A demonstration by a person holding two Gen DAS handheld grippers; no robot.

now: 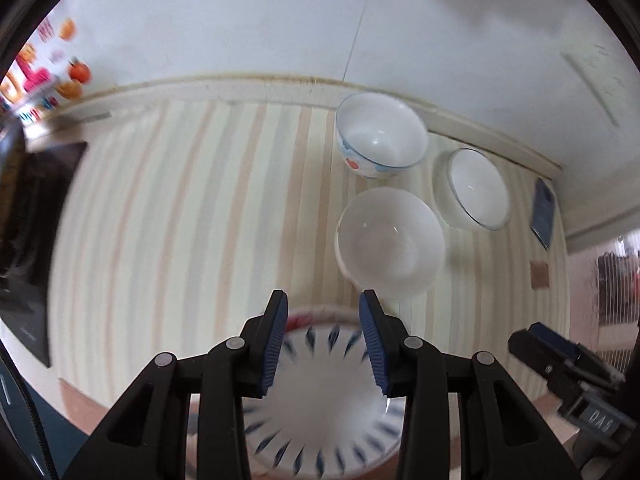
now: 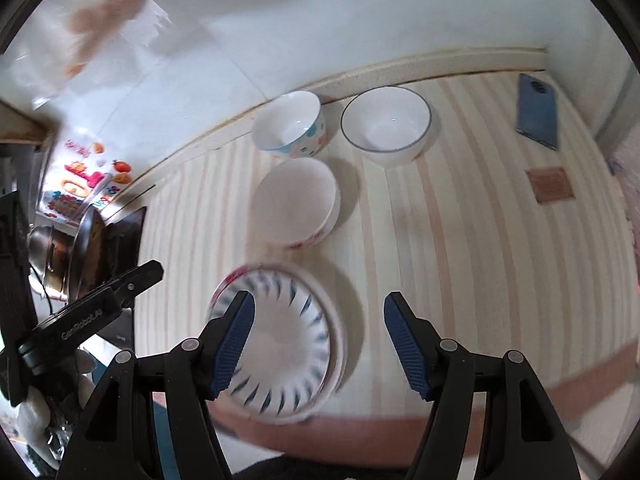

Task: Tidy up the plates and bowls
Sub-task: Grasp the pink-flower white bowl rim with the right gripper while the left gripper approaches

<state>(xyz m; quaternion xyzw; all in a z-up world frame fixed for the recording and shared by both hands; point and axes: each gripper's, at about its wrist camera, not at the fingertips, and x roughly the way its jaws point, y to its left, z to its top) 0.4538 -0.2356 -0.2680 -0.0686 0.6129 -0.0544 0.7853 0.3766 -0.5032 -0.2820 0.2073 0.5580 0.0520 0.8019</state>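
A plate with blue dashes [image 1: 320,400] lies on top of a red-patterned plate near the table's front edge. My left gripper [image 1: 323,300] hovers over its far rim, open, with nothing between the pads. Beyond it stand three bowls: a plain white one [image 1: 390,240], one with blue and red marks [image 1: 380,136], and a dark-rimmed one [image 1: 478,188]. My right gripper [image 2: 320,300] is open and empty, with the plate stack [image 2: 288,344] under its left finger. Farther off are the white bowl [image 2: 296,200], the patterned bowl [image 2: 290,124] and the rimmed bowl [image 2: 386,120].
The striped table [image 2: 460,260] ends at a white wall. A blue phone [image 2: 538,110] and a brown coaster [image 2: 550,184] lie at the right. A metal pot and a dark stove [image 2: 60,256] sit at the left. The left gripper [image 2: 148,276] shows left of the plates.
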